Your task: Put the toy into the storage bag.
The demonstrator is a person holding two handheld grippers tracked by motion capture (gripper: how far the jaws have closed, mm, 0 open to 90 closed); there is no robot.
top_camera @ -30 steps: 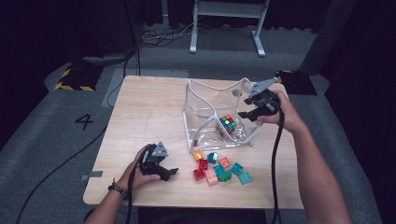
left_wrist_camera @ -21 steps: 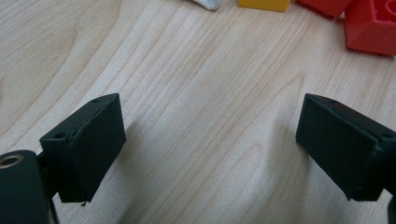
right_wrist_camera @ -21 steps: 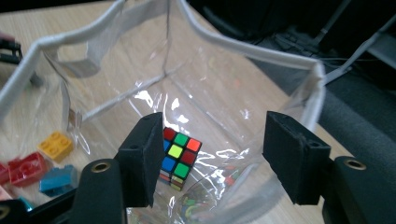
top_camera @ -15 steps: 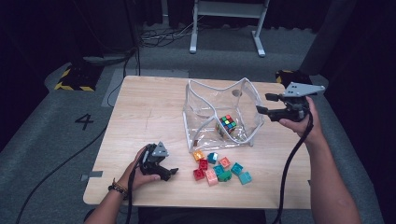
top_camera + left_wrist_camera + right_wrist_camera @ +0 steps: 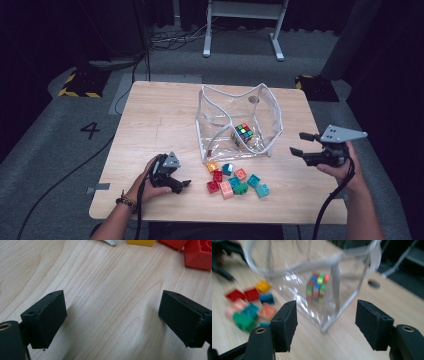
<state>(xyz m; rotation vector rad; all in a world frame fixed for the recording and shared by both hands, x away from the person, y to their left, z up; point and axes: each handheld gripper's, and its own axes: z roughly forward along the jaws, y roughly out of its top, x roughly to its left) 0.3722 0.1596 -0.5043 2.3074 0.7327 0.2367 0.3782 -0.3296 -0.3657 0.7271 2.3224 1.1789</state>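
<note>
Item: clear bag [image 5: 239, 122], upright and open-mouthed on the table [image 5: 150, 120], white-trimmed, walls slack and creased. Contents: one colour cube [image 5: 243, 133], resting on the bag floor near the front wall.

Item: loose blocks [image 5: 235, 180], a dozen or so, red, orange, teal, green, pink, in a cluster on the table just in front of the bag, none inside it.

Item: right gripper [image 5: 304, 145], held at the table's right edge, well apart from the bag, pointing at its corner. Jaws stand well apart and have just been opening; nothing between them.

Item: left gripper [image 5: 182, 185], low over the table near the front edge, just left of the blocks. Jaws wide apart, empty; bare wood between them in the left gripper view.

Risks, as judged:
- Bag wall is soft; a grip taken on the corner seam could fold the mouth shut or tip the bag, spilling the cube.
- Blocks lie tight together; a wide jaw closing on one may nudge neighbours or pinch two.
- Small smooth blocks may twist out of flat pads in a lift.
- The glare on the plastic could mask the rim, causing a snag.
</note>
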